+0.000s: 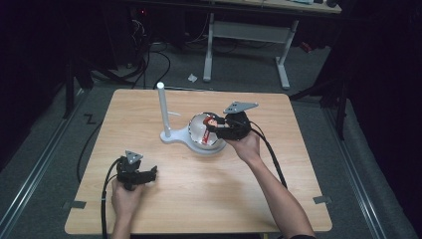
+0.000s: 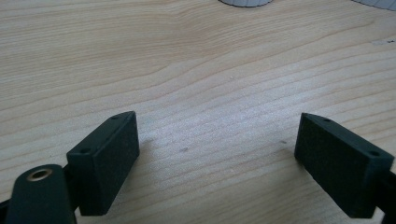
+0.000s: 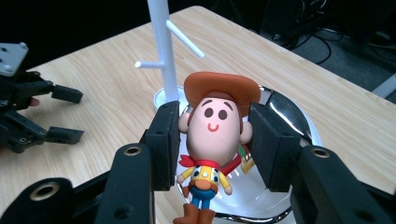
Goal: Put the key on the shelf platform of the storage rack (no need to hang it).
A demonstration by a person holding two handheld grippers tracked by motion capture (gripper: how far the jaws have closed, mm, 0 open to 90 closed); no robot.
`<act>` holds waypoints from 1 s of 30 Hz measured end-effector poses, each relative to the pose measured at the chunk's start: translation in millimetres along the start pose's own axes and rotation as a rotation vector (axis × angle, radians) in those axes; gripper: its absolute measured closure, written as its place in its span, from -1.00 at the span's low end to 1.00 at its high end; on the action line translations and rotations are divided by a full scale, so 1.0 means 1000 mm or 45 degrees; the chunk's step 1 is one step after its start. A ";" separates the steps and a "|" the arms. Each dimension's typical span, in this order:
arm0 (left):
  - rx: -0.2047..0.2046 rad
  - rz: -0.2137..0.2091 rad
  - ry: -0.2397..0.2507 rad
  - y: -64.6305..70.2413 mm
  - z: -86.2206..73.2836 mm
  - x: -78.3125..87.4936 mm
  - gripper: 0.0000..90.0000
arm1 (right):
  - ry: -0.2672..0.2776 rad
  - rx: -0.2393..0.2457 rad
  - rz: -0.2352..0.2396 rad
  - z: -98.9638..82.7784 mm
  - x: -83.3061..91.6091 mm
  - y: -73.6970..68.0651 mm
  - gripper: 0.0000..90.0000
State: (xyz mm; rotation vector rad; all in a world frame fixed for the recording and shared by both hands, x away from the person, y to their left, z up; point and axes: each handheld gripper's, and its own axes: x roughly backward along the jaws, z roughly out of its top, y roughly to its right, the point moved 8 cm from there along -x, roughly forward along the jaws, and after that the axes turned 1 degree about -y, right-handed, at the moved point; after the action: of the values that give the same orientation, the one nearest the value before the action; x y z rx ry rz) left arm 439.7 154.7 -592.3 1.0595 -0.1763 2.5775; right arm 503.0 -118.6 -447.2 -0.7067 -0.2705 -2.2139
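Note:
A cowboy figure [image 3: 214, 133] with a brown hat, big round head and yellow shirt hangs upright between the pads of my right gripper [image 3: 215, 140], which is shut on its head. It hovers over a shiny metal bowl [image 3: 285, 114] on a white base. From above, the right gripper [image 1: 215, 128] and figure [image 1: 212, 122] sit over the bowl [image 1: 198, 135] near the table's middle. My left gripper [image 1: 152, 174] rests low at the front left, and its jaws [image 2: 217, 154] stand wide open over bare wood. It also lies at the far left of the right gripper view [image 3: 65, 114].
A white stand [image 1: 162, 109] with a tall post and short pegs [image 3: 163, 56] rises just left of the bowl. The wooden table [image 1: 199, 189] ends close behind the stand. Cables trail from both grippers toward the front edge.

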 end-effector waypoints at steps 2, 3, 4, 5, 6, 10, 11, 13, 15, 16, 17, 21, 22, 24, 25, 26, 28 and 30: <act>0.000 0.000 0.000 0.000 0.000 0.000 -0.69 | -0.007 0.003 -0.003 -0.001 -0.003 0.001 0.24; 0.000 0.000 0.000 0.000 0.000 0.000 -0.69 | -0.011 0.002 -0.008 -0.002 -0.005 0.002 0.24; 0.000 0.000 0.000 0.000 0.000 0.000 -0.69 | -0.017 -0.005 -0.010 -0.004 -0.008 0.002 0.24; 0.000 0.000 0.000 0.000 0.000 0.000 -0.69 | -0.019 -0.008 -0.010 -0.005 -0.009 0.003 0.24; 0.000 0.000 0.000 0.000 0.000 0.000 -0.69 | -0.023 -0.013 -0.010 -0.006 -0.011 0.003 0.24; 0.000 0.000 0.000 0.000 0.000 0.000 -0.69 | -0.043 -0.021 -0.022 -0.012 -0.019 0.006 0.24; 0.000 0.000 0.000 0.000 0.000 0.000 -0.69 | -0.047 -0.025 -0.024 -0.013 -0.021 0.007 0.24; 0.000 0.000 0.000 0.000 0.000 0.000 -0.69 | -0.063 -0.032 -0.028 -0.016 -0.024 0.008 0.24; 0.000 0.000 0.000 0.000 0.000 0.000 -0.69 | -0.074 -0.030 -0.033 -0.018 -0.028 0.009 0.24; 0.000 0.000 0.000 0.000 0.000 0.000 -0.69 | -0.077 -0.033 -0.034 -0.019 -0.029 0.009 0.24; 0.000 0.000 0.000 0.000 0.000 0.000 -0.69 | -0.080 -0.039 -0.034 -0.020 -0.031 0.009 0.24; 0.000 0.000 0.000 0.000 0.000 0.000 -0.69 | -0.101 -0.026 -0.054 -0.023 -0.037 0.010 0.24; 0.000 0.000 0.000 0.000 0.000 0.000 -0.69 | -0.108 -0.021 -0.059 -0.024 -0.039 0.011 0.24; 0.000 0.000 0.000 0.000 0.000 0.000 -0.69 | -0.115 -0.030 -0.060 -0.026 -0.043 0.012 0.24; 0.000 0.000 0.000 0.000 0.000 0.000 -0.69 | -0.123 -0.035 -0.063 -0.027 -0.044 0.012 0.24; 0.000 0.000 0.000 0.000 0.000 0.000 -0.69 | -0.126 -0.034 -0.062 -0.028 -0.045 0.013 0.24; 0.000 0.000 0.000 0.000 0.000 0.000 -0.69 | -0.148 -0.049 -0.065 -0.031 -0.049 0.014 0.24; 0.000 0.000 0.000 0.000 0.000 0.000 -0.69 | -0.163 -0.051 -0.067 -0.034 -0.051 0.016 0.23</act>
State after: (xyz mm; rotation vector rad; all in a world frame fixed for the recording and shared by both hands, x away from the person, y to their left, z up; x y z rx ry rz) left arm 439.7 154.7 -592.3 1.0597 -0.1766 2.5775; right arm 528.4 -110.9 -505.0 -0.8740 -0.3134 -2.2324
